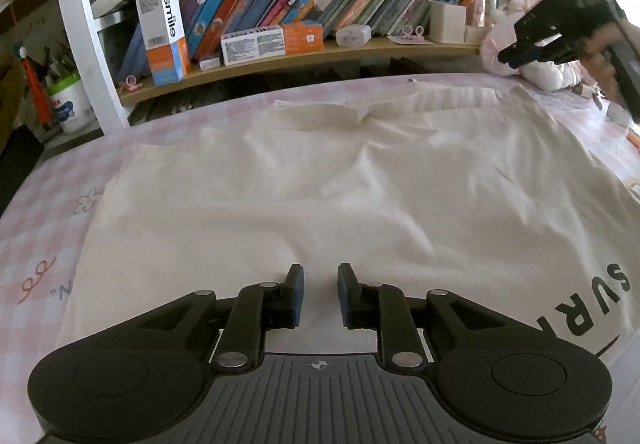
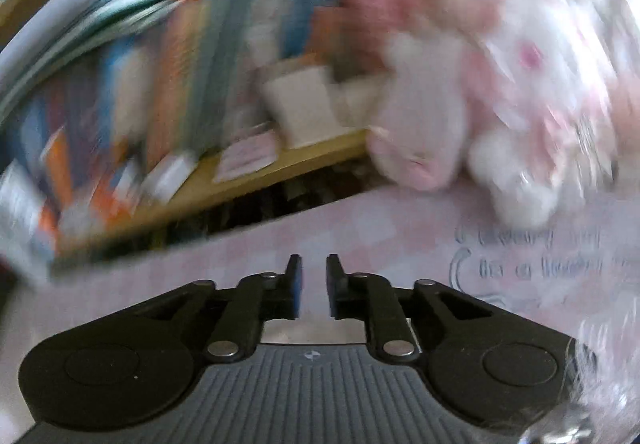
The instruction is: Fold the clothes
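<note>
The white shirt lay spread flat on the pink checked cloth, collar toward the bookshelf, black lettering at its right edge. The left gripper hovered low over the near hem, jaws narrowed to a small gap with nothing between them; only shirt fabric showed beneath. The right gripper was off the shirt, up near the far right corner by a pink plush toy; its own view was badly blurred, but its jaws also stood nearly closed and empty, with bare cloth below. The shirt looked like thin, light cotton: soft, limp, prone to wrinkle and slide on the cloth rather than hold any shape. A pinch on a single layer would probably drag the rest unevenly, so the sounder holds seemed to be the doubled edges, the hem corners near the left gripper or the shoulder seams by the collar, taken at matching points by both grippers.
</note>
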